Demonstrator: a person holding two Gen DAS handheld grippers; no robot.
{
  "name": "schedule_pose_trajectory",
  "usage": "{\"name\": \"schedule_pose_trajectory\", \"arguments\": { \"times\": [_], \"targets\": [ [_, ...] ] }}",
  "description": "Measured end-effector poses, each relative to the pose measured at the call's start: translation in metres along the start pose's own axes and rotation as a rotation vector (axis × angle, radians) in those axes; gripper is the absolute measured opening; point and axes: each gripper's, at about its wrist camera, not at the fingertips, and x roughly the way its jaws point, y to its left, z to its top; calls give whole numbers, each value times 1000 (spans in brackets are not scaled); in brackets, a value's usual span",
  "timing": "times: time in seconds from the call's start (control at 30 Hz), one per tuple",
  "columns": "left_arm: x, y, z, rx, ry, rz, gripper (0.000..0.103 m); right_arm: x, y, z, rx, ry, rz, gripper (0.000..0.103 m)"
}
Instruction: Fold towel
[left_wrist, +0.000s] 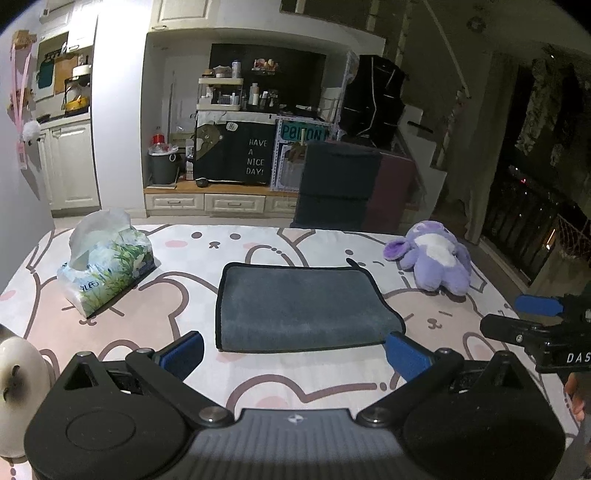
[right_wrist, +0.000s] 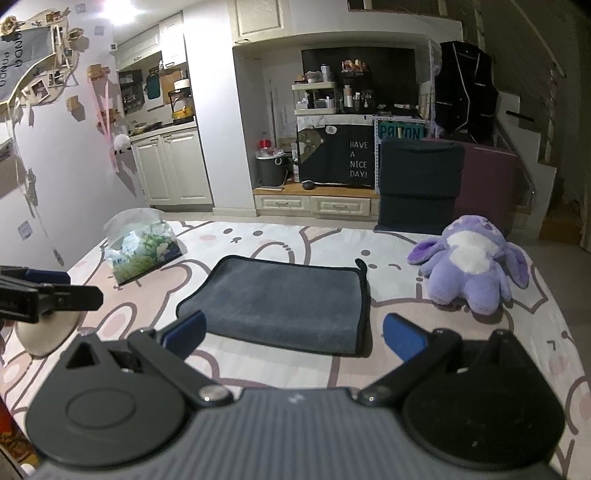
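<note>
A dark grey towel (left_wrist: 303, 306) with black trim lies folded flat on the bunny-print table cover (left_wrist: 177, 288); it also shows in the right wrist view (right_wrist: 284, 302). My left gripper (left_wrist: 293, 354) is open and empty, just short of the towel's near edge. My right gripper (right_wrist: 295, 338) is open and empty, above the towel's near edge, with the left blue fingertip (right_wrist: 186, 330) by the towel's near left corner. The right gripper also shows at the right edge of the left wrist view (left_wrist: 535, 317).
A tissue pack (left_wrist: 107, 266) lies at the left of the table. A purple plush toy (left_wrist: 436, 258) lies at the far right. A white lamp (left_wrist: 18, 384) stands at the near left. A dark chair (left_wrist: 336, 184) stands beyond the far edge.
</note>
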Motion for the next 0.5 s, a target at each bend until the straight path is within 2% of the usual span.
{"name": "schedule_pose_trajectory", "arguments": {
  "times": [0.5],
  "targets": [
    [-34,-10,-24,34,-11,-20,103,-46,10,-15,-35,-7,14,103]
  ]
}}
